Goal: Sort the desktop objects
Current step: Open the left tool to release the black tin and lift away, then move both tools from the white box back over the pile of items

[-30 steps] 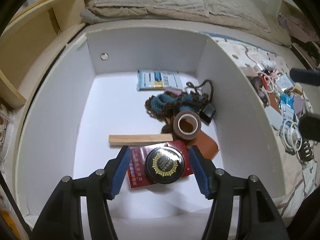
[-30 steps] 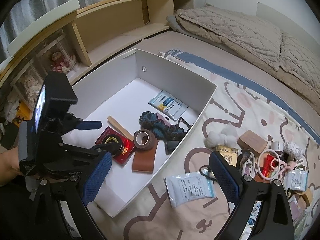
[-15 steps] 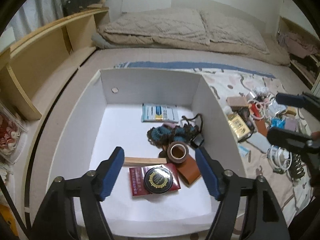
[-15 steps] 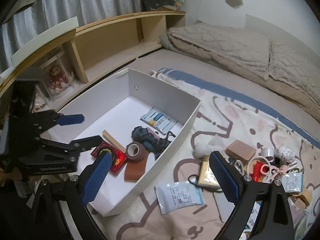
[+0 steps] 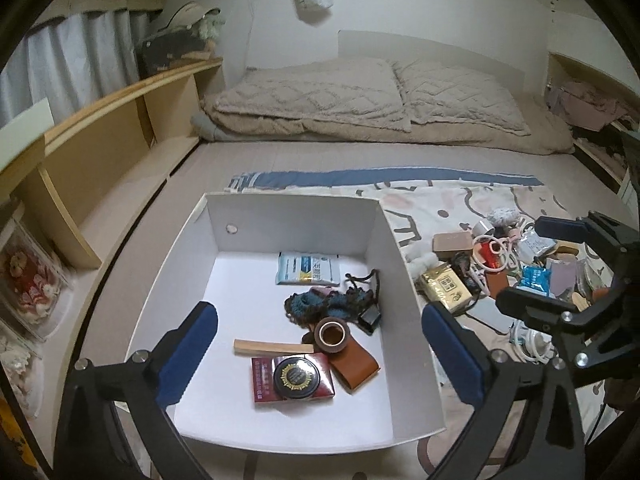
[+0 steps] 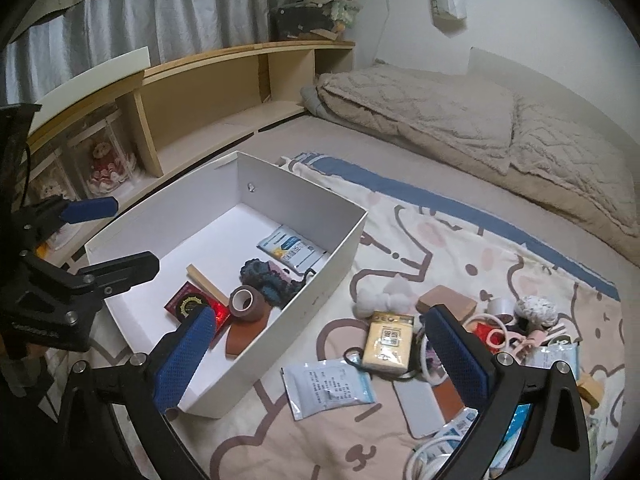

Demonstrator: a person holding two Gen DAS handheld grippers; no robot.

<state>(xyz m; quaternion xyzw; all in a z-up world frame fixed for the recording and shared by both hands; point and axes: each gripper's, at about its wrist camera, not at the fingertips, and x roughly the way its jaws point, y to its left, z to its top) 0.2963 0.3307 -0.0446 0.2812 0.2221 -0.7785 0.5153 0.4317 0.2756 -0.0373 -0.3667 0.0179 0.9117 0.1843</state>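
A cartoon-print blanket covers the bed surface; on it stands an open white box, with a scatter of small items well apart to its right. The left gripper hangs above the near edge of the box, its blue-padded fingers spread wide and holding nothing. The right gripper hovers over the blanket beside the box's long wall, likewise spread wide and empty. Inside the box: a blue-and-white packet near the far wall; a dark teal knitted piece at centre; a brown leather piece with a brown tape roll touching its far end; a wooden stick lying crosswise; a red booklet nearest the front, bearing a round black tin. On the blanket: a white sachet, a yellow pack, a tan block and a white fluffy bundle
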